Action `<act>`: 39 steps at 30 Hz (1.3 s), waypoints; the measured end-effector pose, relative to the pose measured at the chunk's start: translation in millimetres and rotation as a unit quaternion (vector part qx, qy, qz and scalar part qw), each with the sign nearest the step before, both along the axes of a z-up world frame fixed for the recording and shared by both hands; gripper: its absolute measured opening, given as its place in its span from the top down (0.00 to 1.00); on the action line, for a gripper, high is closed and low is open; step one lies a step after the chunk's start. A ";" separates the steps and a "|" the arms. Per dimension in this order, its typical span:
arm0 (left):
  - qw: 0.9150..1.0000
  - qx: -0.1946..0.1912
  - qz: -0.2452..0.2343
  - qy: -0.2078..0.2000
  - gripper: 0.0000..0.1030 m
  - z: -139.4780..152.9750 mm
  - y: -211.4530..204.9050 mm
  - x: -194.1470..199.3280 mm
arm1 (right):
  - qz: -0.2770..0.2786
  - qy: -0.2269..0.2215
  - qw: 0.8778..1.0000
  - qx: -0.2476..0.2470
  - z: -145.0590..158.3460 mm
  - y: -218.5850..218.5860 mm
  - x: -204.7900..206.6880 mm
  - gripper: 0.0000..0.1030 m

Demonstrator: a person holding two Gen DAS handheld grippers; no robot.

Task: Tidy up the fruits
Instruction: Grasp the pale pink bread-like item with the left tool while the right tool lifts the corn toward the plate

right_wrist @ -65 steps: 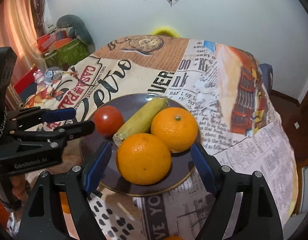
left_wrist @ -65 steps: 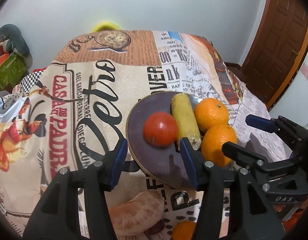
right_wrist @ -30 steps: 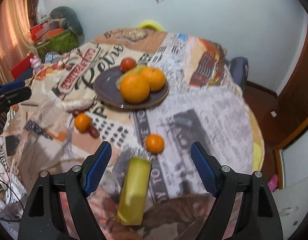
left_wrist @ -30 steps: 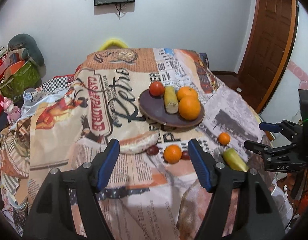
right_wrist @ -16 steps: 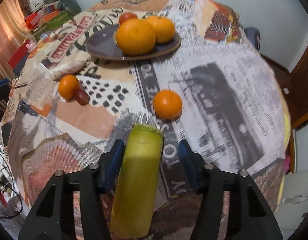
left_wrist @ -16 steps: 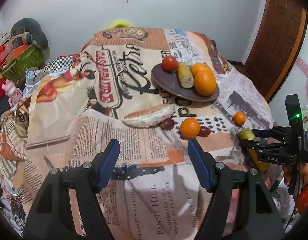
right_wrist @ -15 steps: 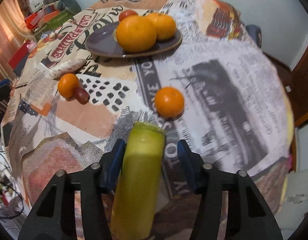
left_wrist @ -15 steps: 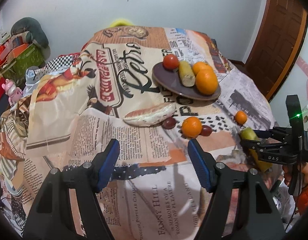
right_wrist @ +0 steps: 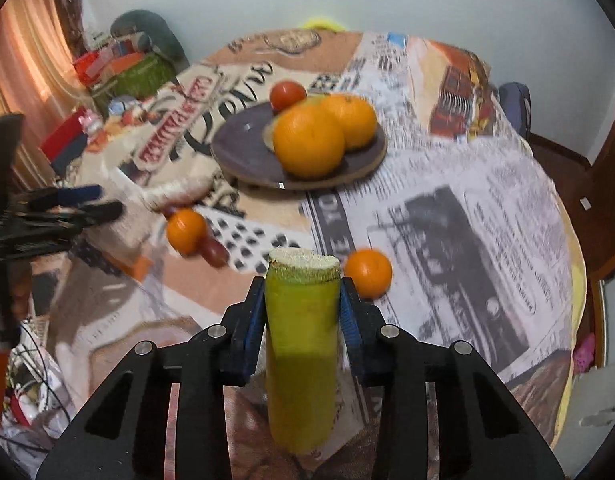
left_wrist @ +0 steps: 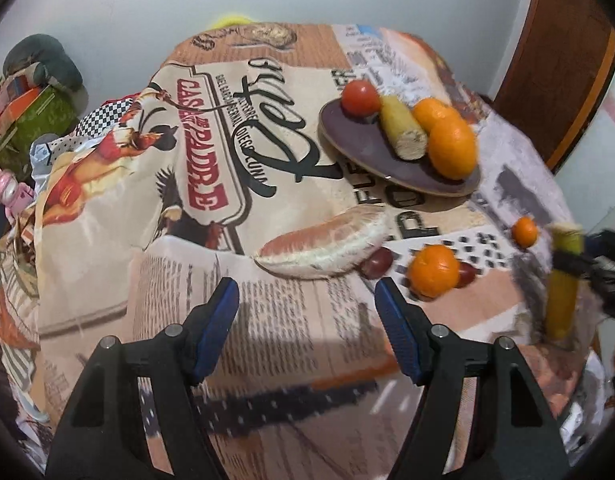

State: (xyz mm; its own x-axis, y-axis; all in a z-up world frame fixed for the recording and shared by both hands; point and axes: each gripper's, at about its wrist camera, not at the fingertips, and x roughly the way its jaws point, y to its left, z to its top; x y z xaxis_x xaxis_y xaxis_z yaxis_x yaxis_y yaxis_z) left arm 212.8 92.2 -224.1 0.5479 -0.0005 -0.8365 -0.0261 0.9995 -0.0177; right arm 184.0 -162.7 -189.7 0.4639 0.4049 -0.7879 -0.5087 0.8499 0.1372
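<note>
While my right gripper (right_wrist: 302, 312) closes its blue-padded fingers (right_wrist: 254, 320) on a yellow-green cut banana piece (right_wrist: 301, 344) at the near edge of the newspaper-print table (right_wrist: 487, 216), my left gripper (left_wrist: 307, 316) hovers with fingers apart and empty near a pale grapefruit wedge (left_wrist: 325, 246). The dark round plate (right_wrist: 243, 152) beyond holds two oranges (right_wrist: 309, 146).

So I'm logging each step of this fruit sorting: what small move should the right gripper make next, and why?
Probably lift. The right gripper has its jaws closing, with the blue pads against both sides of the yellow-green banana piece, which points up between them. A short lift, then a carry toward the purple plate, seems right: it already holds two oranges and a tomato, with bare space on its left.
</note>
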 end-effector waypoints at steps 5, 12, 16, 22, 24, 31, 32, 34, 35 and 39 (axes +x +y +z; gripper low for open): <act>0.999 0.027 -0.018 0.015 0.32 -14.7 -2.7 23.1 | 0.000 -0.009 1.000 0.008 6.9 3.7 7.3 0.68; 0.997 0.067 -0.044 -0.002 0.20 -24.0 -9.8 44.7 | -0.004 -0.004 1.000 0.025 4.8 5.2 19.5 0.68; 0.999 0.017 -0.033 0.005 0.29 -27.5 4.8 54.8 | -0.005 0.000 0.999 0.032 2.9 4.0 22.7 0.69; 1.000 -0.011 -0.025 -0.005 0.45 -25.6 6.8 49.4 | -0.008 -0.007 0.999 0.034 8.8 2.5 24.3 0.68; 1.000 -0.002 -0.023 -0.010 0.50 -22.9 3.4 42.6 | -0.008 -0.011 0.999 0.037 12.9 1.9 24.0 0.69; 1.000 -0.008 -0.013 0.010 0.81 -18.8 4.0 16.0 | -0.006 -0.035 0.999 0.039 27.7 6.4 24.2 0.69; 1.000 -0.006 -0.013 0.012 0.81 -18.7 4.7 13.9 | -0.005 -0.038 0.998 0.040 29.3 8.1 24.8 0.69; 1.000 -0.001 -0.009 0.004 0.81 -13.2 7.8 10.1 | -0.001 -0.042 0.998 0.044 32.9 11.9 25.6 0.69; 1.000 0.001 -0.008 0.000 0.81 -10.7 9.2 10.1 | 0.001 -0.043 0.998 0.045 34.4 13.5 25.8 0.69; 1.000 -0.006 -0.007 -0.019 0.42 2.5 15.2 16.7 | 0.009 -0.054 0.997 0.046 39.5 22.1 27.1 0.69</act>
State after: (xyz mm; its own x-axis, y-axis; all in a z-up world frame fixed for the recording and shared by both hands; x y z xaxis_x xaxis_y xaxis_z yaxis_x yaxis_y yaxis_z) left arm 229.5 107.4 -221.5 0.5792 -0.0196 -0.8149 -0.0104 0.9995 -0.0314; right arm 211.1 -140.6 -150.2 0.5352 0.4827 -0.6932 -0.5403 0.8264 0.1584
